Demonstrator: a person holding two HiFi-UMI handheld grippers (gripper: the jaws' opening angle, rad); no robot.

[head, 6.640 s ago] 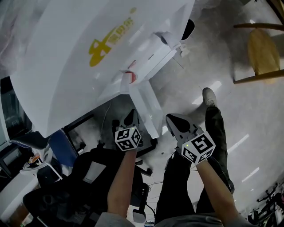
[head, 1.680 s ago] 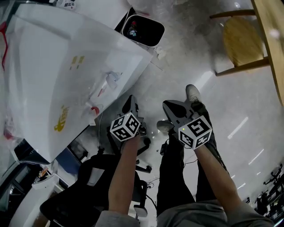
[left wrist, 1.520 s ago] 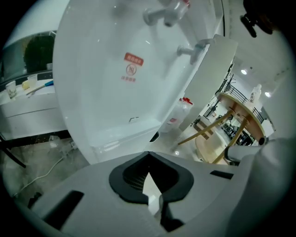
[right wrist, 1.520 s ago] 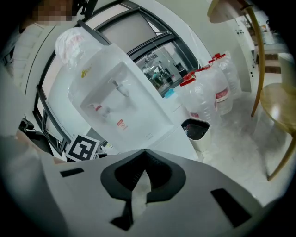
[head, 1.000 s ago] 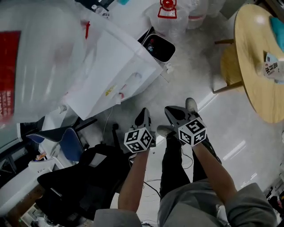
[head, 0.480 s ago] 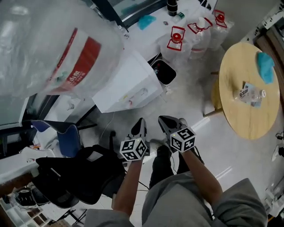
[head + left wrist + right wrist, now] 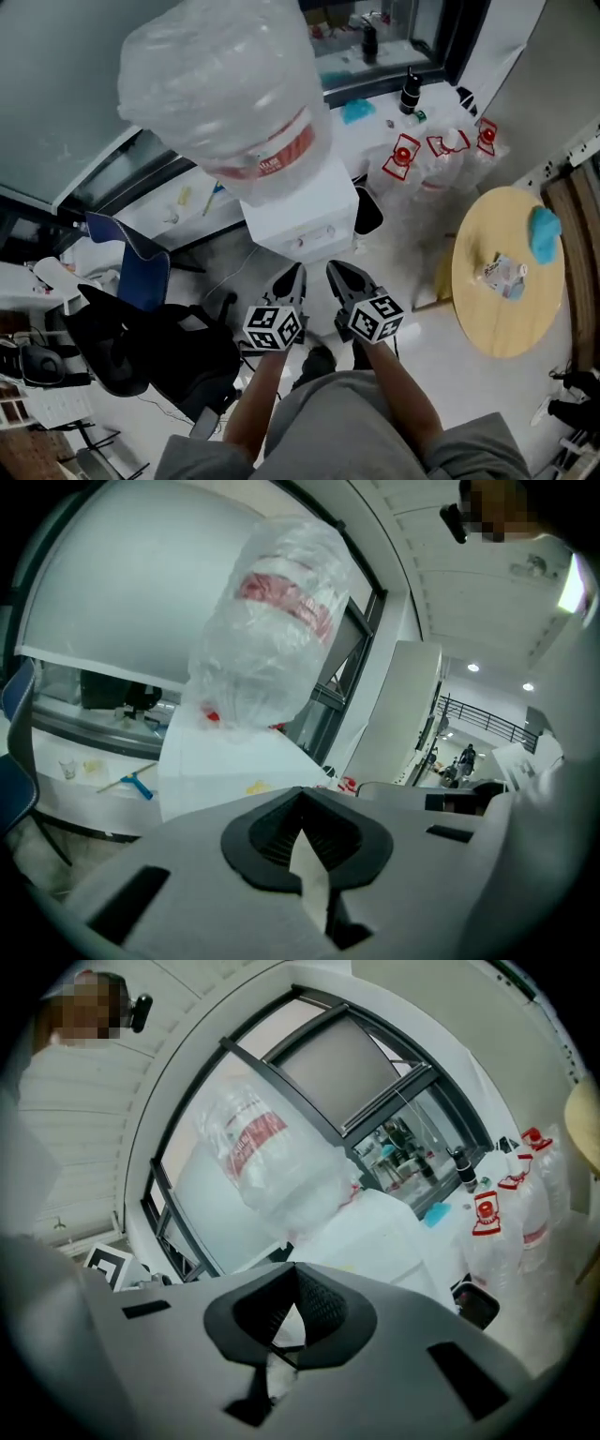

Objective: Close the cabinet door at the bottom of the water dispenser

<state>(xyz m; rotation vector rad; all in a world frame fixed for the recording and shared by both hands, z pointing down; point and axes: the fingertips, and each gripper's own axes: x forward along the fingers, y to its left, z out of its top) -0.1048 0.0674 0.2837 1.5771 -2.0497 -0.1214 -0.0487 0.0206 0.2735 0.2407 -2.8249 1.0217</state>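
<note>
Pale floor (image 7: 405, 251) carries water dispenser (image 7: 300, 221), round table (image 7: 499, 321).

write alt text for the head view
Seen from above, a person holds the left gripper and right gripper, both shut and empty, toward a white water dispenser topped with a plastic-wrapped bottle; a round wooden table stands at right.

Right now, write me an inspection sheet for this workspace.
Surface: pale, glossy floor.
Job's things: white water dispenser with a plastic-wrapped bottle on top; its bottom cabinet door cannot be made out from here.
Clutter: spare bottles with red caps and a black bin beside the dispenser.
Grippers: left gripper and right gripper held in front of the dispenser, not touching it; fingers together, holding nothing.
Cables: a thin cord seems to lie on the floor left of the dispenser.
Surroundings: round wooden table with a blue cloth; blue chair; black chair.
</note>
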